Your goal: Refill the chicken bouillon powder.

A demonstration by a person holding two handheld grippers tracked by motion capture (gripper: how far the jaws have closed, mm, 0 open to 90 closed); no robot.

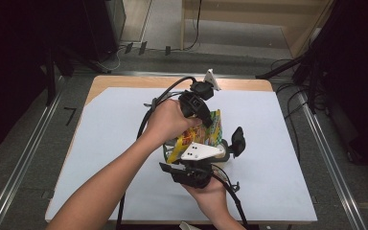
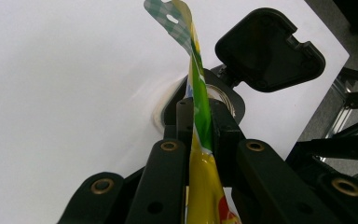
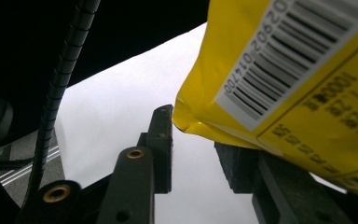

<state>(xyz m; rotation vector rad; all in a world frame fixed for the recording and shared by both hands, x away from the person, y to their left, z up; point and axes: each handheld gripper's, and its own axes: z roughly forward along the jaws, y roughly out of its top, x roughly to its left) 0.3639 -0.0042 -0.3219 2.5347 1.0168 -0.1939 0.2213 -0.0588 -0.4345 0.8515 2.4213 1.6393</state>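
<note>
A white sheet covers the surface (image 1: 100, 158), which stands on a grey floor with dark stands and cables around it. Near its middle, held above the sheet, is a yellow snack bag (image 1: 202, 135) with a green checked top edge and red print. In the left gripper view the bag (image 2: 200, 140) runs edge-on between the jaws of the left gripper (image 2: 200, 135), which are pressed together on its thin sealed rim; its hang-hole tab sticks up beyond them. In the high view the left gripper (image 1: 199, 112) comes at the bag from the far side, the right gripper (image 1: 191, 167) from the near side.

The right gripper view shows the bag's back (image 3: 298, 79) with a white barcode panel and small print. Its lower corner hangs over the right-hand jaw of the right gripper (image 3: 193, 149); the jaws stand spread with a gap between them, and neither pad presses the bag.

A round dark container (image 1: 227, 148) with its black lid (image 1: 238, 140) flipped up sits just right of the bag. The sheet is bare to the left, right and far edges, well apart from the hands.
</note>
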